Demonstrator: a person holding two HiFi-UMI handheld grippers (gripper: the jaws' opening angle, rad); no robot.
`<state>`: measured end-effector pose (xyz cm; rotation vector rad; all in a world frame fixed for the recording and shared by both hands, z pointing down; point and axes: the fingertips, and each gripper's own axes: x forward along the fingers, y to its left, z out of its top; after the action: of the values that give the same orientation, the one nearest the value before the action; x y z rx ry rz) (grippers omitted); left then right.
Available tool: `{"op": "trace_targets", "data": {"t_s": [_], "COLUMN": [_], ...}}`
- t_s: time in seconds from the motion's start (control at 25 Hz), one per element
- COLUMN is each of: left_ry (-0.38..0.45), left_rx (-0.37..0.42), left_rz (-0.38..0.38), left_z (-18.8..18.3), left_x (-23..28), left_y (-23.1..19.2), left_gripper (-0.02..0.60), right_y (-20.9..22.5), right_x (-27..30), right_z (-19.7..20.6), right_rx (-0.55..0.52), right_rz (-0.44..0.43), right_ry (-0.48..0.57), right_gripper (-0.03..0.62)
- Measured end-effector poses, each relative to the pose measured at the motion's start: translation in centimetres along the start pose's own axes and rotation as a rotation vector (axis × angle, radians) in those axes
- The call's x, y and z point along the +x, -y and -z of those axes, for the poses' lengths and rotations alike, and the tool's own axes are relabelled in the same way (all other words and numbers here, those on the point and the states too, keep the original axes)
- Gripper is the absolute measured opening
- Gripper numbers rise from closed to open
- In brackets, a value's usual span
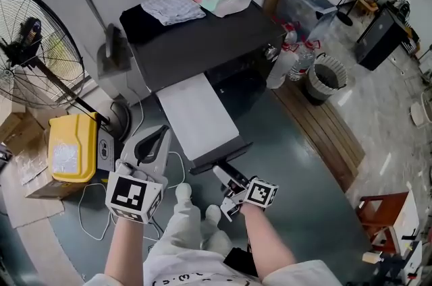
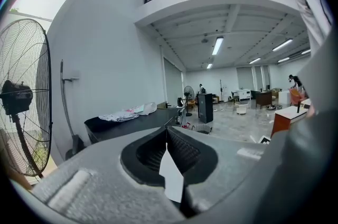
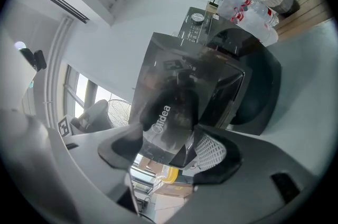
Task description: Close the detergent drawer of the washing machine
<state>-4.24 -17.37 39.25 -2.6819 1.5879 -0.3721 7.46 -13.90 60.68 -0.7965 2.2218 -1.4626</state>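
Your right claw is spread wide. The drawer sits between its jaws, showing a glossy dark front lettered Midea, and the pads do not visibly press on it. Your left claw is pressed together, off to the drawer's left. Beyond, the drawer's pale top reaches far out of the dark washer.

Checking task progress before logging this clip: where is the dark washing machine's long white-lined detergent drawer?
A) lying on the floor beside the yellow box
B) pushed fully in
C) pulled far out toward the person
C: in the head view the long white-lined detergent drawer juts far out of the dark washing machine, with the right gripper at its front end.
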Motion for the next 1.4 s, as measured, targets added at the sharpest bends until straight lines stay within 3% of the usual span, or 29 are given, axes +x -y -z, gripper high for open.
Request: {"op": "trace_targets", "data": {"t_s": [0.12, 0.4, 1.4], "left_ry": [0.003, 0.012, 0.029], "left_rx": [0.006, 0.019, 0.005], "left_rz": [0.01, 0.03, 0.027], "left_z": [-0.1, -0.9, -1.5], "left_x": [0.4, 1.2, 4.6], "left_y": [-0.5, -1.6, -7.6], "left_gripper": [0.015, 0.015, 0.015], "right_y": [0.7, 0.0, 0.4], "right_x": [-0.1, 0.9, 6.9], "right_z": [-0.2, -0.9, -3.7], "right_rx": [0.021, 0.002, 0.007], "right_rz": [0.036, 0.001, 0.024], "right_ry": [0.019, 0.027, 0.026], "right_gripper": [0.284, 0.285, 0.285]}}
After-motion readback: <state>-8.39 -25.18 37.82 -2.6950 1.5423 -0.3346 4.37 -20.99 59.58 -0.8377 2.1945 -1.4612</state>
